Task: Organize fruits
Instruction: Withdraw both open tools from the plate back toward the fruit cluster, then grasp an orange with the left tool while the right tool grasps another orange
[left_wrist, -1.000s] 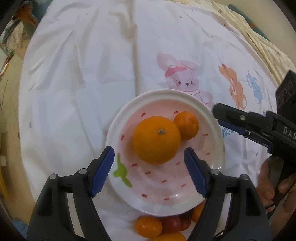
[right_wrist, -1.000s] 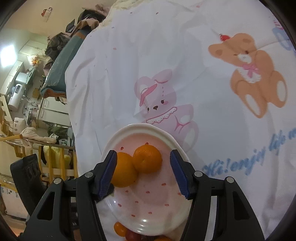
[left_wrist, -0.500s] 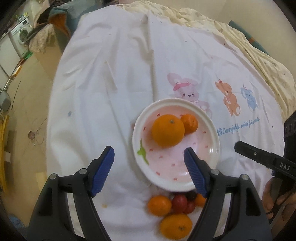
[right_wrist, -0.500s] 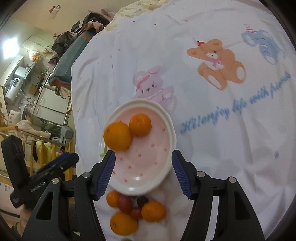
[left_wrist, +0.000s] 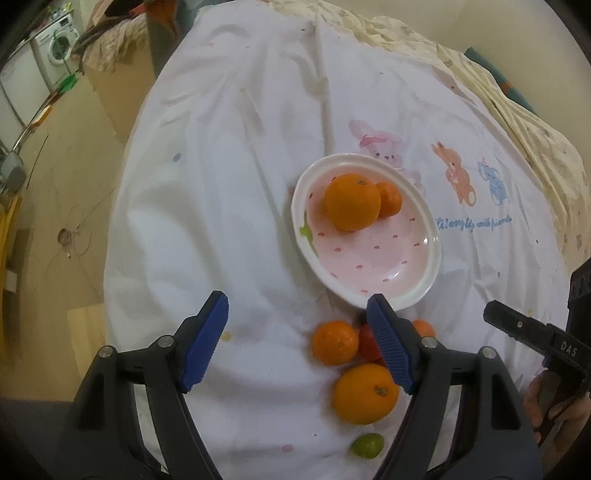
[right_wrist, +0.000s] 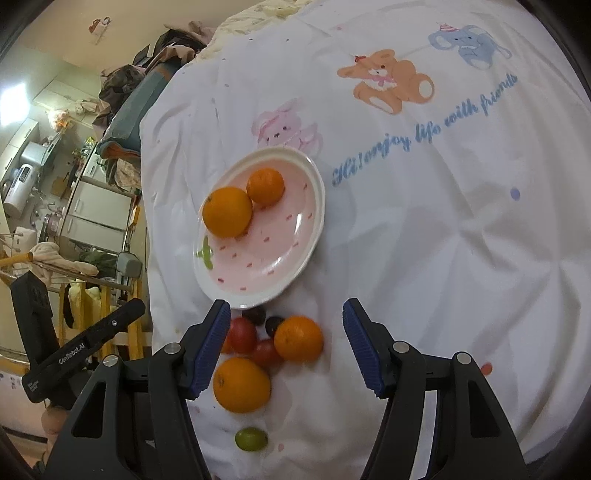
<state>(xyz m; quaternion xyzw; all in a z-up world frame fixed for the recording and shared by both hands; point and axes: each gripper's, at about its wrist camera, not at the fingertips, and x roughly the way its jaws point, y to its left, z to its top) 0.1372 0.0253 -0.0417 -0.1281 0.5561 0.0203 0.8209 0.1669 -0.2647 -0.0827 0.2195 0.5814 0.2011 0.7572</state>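
Note:
A pink strawberry-print plate (left_wrist: 413, 295) (right_wrist: 299, 266) on the white cartoon cloth holds a large orange (left_wrist: 351, 202) (right_wrist: 227, 211) and a small mandarin (left_wrist: 390, 198) (right_wrist: 265, 186). Below the plate lie a loose mandarin (left_wrist: 335, 342) (right_wrist: 298, 338), a large orange (left_wrist: 365, 393) (right_wrist: 241, 385), red tomatoes (right_wrist: 243, 334), dark grapes (right_wrist: 255, 314) and a green grape (left_wrist: 366, 445) (right_wrist: 251, 438). My left gripper (left_wrist: 297, 343) is open and empty above the cloth, left of the loose fruit. My right gripper (right_wrist: 286, 349) is open and empty above the loose fruit pile.
The white cloth (left_wrist: 221, 184) covers a table with a cream patterned cloth (left_wrist: 535, 129) at the far right. The floor (left_wrist: 55, 184) lies off the left edge. A cluttered room with cabinets (right_wrist: 92, 210) shows at left in the right wrist view.
Both grippers have pulled back and up from the plate, so the plate looks smaller and the loose fruit pile below it has come into full view. Both stay open.

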